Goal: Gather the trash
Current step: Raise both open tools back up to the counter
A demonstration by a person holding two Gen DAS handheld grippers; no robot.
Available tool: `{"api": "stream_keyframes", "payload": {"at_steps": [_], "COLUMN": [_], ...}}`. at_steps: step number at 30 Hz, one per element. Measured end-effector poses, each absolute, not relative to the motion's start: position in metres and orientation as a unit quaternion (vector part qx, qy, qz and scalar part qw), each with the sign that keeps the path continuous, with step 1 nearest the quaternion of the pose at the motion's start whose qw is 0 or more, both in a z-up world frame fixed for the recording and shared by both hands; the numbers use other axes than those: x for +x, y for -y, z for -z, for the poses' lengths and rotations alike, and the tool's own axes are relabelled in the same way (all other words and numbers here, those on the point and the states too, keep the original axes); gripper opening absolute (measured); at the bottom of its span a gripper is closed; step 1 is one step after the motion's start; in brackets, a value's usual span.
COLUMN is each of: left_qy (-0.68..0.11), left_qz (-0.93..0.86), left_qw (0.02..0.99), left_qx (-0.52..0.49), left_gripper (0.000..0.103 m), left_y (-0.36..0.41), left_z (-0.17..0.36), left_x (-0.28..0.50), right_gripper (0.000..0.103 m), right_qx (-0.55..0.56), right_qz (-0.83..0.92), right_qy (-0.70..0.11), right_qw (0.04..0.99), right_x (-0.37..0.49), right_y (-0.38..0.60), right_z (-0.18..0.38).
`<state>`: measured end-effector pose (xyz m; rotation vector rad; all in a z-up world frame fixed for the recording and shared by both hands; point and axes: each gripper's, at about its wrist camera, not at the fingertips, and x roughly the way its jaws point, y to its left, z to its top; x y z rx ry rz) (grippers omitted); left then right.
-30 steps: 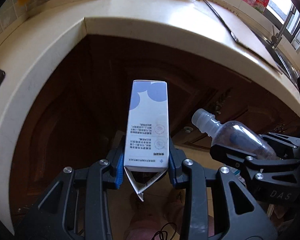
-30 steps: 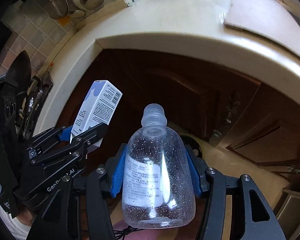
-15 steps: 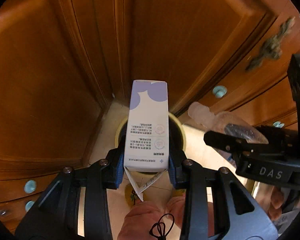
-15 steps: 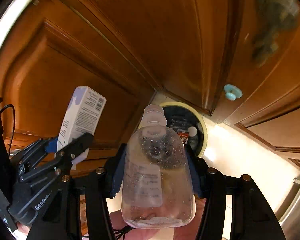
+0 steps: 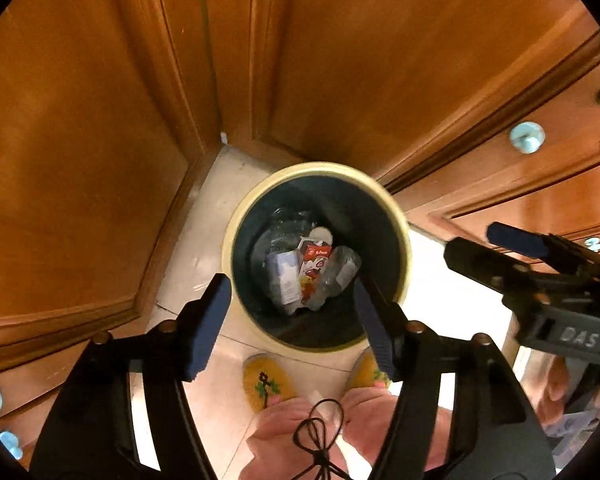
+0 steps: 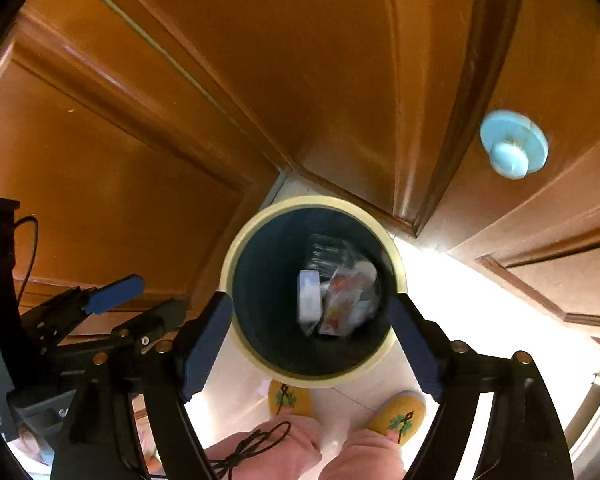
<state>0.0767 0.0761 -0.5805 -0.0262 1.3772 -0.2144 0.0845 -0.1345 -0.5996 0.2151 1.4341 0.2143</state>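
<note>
A round bin with a cream rim [image 5: 236,216] [image 6: 236,248] and dark inside stands on the floor in a corner of wooden cabinets. In it lie the white-and-lilac carton [image 5: 284,276] [image 6: 309,294], the clear plastic bottle [image 5: 334,276] [image 6: 352,300] and a red carton [image 5: 314,258]. My left gripper [image 5: 294,320] is open and empty above the bin. My right gripper [image 6: 312,344] is open and empty above the bin too; it also shows at the right of the left wrist view [image 5: 540,264].
Wooden cabinet doors [image 5: 100,120] with pale blue knobs [image 6: 512,148] surround the bin closely. The person's yellow slippers [image 6: 396,412] and knees are just below the bin on the light tiled floor [image 5: 452,292].
Both grippers have opened. The carton has dropped from the left one and the bottle from the right one into the bin. Both cameras have tilted further down over the bin.
</note>
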Motion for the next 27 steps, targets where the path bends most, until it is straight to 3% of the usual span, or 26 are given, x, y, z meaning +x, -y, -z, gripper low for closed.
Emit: {"api": "stream_keyframes", "payload": {"at_steps": [5,13,18,27], "left_qy": [-0.627,-0.608,-0.595,-0.536], "left_qz": [0.102,0.107,0.114,0.147], "left_qw": [0.772,0.787,0.796,0.831], "left_qx": [-0.004,-0.001,0.002,0.016], "left_gripper": [0.061,0.061,0.061,0.061], "left_y": [-0.072,-0.063,-0.059,-0.039], "left_z": [0.577,0.505,0.432,0.259], "left_x": [0.076,0.079,0.083,0.086], "right_gripper": [0.082,0.082,0.082,0.082], "right_qx": [0.098,0.108,0.117,0.124], "right_qz": [-0.101,-0.1,-0.091,-0.086], "right_qy": [-0.653,-0.629,-0.605,-0.544], "right_qw": [0.744,0.764,0.783,0.825], "right_x": [0.078,0.066,0.068,0.08], "right_y": [0.137,0.142,0.149,0.152], "right_z": [0.603,0.552,0.478,0.291]}}
